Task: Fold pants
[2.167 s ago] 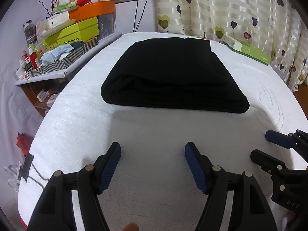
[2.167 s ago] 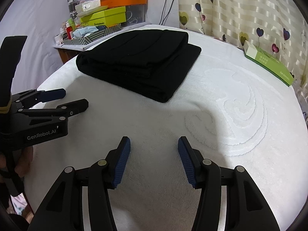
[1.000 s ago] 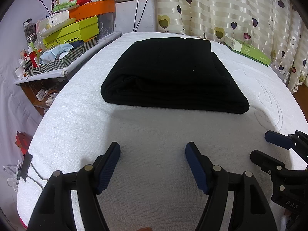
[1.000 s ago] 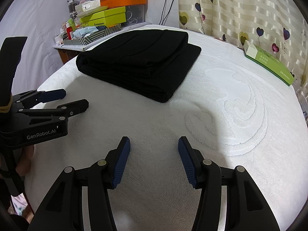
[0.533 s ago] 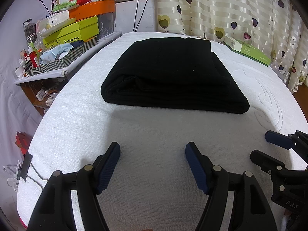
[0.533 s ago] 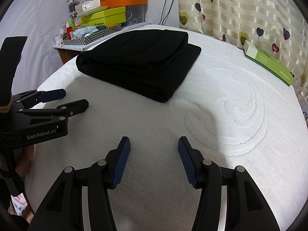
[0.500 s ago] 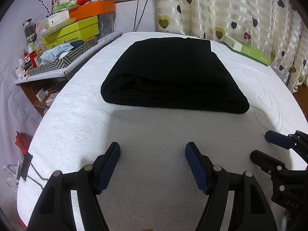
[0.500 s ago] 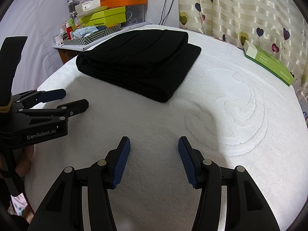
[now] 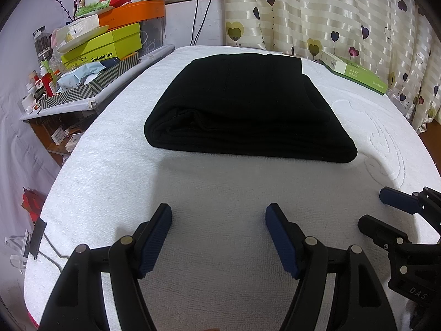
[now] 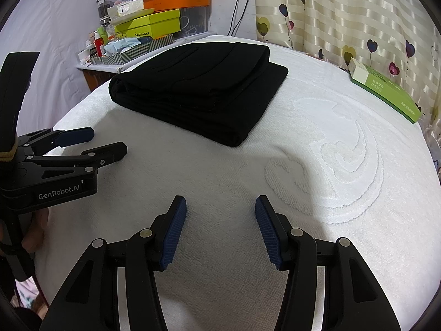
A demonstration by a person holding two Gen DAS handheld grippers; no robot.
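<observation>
Left wrist view: folded black pants [image 9: 242, 104] lie on white towel-covered bed [image 9: 110, 171]; left gripper [image 9: 219, 216] and right gripper [image 10: 220, 207] fingers spread wide, holding nothing, well apart from pants.

Left black two-finger gripper with blue ribbed pads [image 9: 219, 216] at the bottom centre of the left wrist view, jaws spread wide, nothing between them, fingers angled up toward mid-frame. Same gripper [image 10: 106, 144] seen side-on at the left edge of the right wrist view, tips pointing right, one blue-padded finger [image 10: 75, 134] above the other, parted. Bit of a person's hand [image 10: 34, 230] visible beneath its body at lower left, wrapped round the handle. Right black two-finger gripper with blue ribbed pads [image 10: 220, 207] at bottom centre of the right wrist view, jaws likewise held apart and empty. Same gripper [image 9: 377, 209] at the lower right edge of the left wrist view, tips pointing left, separated.
</observation>
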